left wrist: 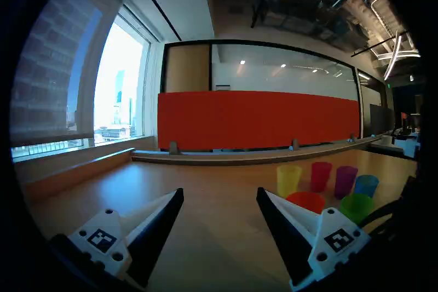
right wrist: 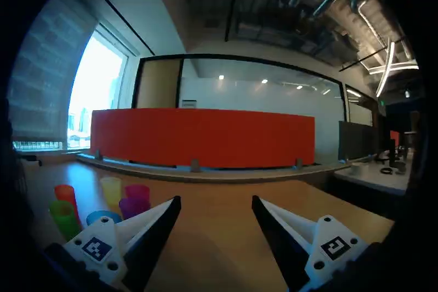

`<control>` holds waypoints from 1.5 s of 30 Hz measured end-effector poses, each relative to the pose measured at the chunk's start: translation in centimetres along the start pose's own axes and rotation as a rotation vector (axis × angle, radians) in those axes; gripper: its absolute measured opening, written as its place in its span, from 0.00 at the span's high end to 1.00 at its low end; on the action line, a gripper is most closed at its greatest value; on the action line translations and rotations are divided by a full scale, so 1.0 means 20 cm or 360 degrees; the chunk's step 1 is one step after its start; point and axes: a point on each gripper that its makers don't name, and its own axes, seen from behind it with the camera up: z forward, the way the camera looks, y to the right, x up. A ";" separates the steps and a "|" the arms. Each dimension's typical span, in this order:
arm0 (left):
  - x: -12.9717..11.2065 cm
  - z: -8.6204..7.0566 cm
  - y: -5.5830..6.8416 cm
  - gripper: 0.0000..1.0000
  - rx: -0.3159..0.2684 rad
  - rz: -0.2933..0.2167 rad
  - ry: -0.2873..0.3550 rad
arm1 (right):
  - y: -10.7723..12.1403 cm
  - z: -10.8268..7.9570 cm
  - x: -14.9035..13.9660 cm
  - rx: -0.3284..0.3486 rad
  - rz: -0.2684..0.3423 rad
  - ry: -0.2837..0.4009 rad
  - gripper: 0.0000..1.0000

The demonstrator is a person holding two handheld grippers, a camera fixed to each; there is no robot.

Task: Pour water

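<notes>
Several coloured plastic cups stand upright in a cluster on the wooden table. In the left gripper view they sit right of my left gripper (left wrist: 219, 193): yellow cup (left wrist: 288, 179), pink cup (left wrist: 321, 176), purple cup (left wrist: 345, 181), blue cup (left wrist: 366, 185), orange cup (left wrist: 305, 201), green cup (left wrist: 356, 206). That gripper is open, holding nothing. In the right gripper view the cluster lies to the left: orange cup (right wrist: 65, 196), yellow cup (right wrist: 110, 190), green cup (right wrist: 64, 218), purple cup (right wrist: 133, 206). My right gripper (right wrist: 215, 200) is open too, with nothing between its fingers.
A red partition panel (left wrist: 257, 119) runs along the table's far edge. A bright window (left wrist: 117, 95) with a low ledge is on the left. Another desk (right wrist: 378, 174) with small items stands at the right. Bare wooden tabletop (right wrist: 219, 226) stretches ahead of both grippers.
</notes>
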 end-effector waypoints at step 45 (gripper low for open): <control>0.00 0.00 0.00 0.01 0.0000 0.0000 0.0000 | 0.04 0.04 -0.11 -0.0014 0.0082 -0.0067 0.00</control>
